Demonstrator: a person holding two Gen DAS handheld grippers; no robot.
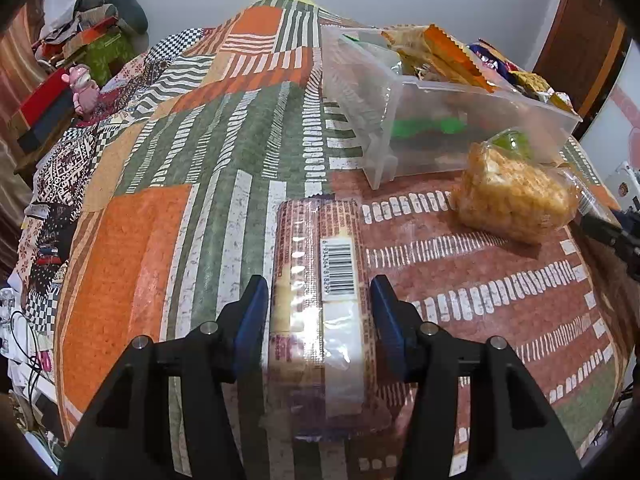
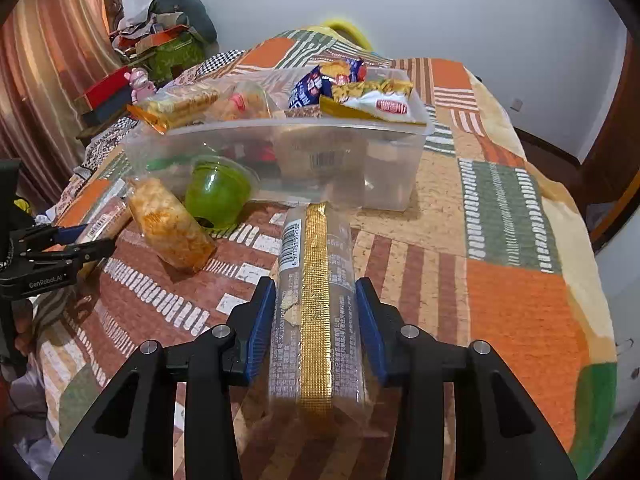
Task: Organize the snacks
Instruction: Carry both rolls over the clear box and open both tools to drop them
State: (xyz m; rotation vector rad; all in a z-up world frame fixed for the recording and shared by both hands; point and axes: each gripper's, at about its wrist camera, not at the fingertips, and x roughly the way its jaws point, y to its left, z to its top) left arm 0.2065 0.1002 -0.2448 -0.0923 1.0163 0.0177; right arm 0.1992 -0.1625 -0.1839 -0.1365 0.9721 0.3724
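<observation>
The left gripper (image 1: 319, 300) stands over a long snack pack (image 1: 322, 312) with a barcode label, which lies on the patterned cloth (image 1: 132, 248) of the table. The pack runs straight between the two blue pads (image 1: 252, 320), along the direction of the fingers. The left pad seems to touch the side of the pack, and the right pad is just beside it with a thin gap, so the jaws are narrow around the pack, but I cannot tell if they really press it.

The right gripper (image 2: 316, 312) has a second long pack, the clear-wrapped pack (image 2: 316, 320) with a gold strip in the middle and a barcode near its far end. This pack also lies along the fingers, between the two blue pads, and both pads stand against its sides, so the claw appears to be closed on it. Its far end reaches almost to the wall of the clear plastic bin (image 2: 392, 184).

The bin sits further on the cloth and holds several snack bags. In front of the bin, between the two grippers, lie a bag of rice crackers (image 2: 172, 228) and a green cup (image 2: 218, 192), close to each other. In the right wrist view the left gripper appears at the left edge, beside the crackers
</observation>
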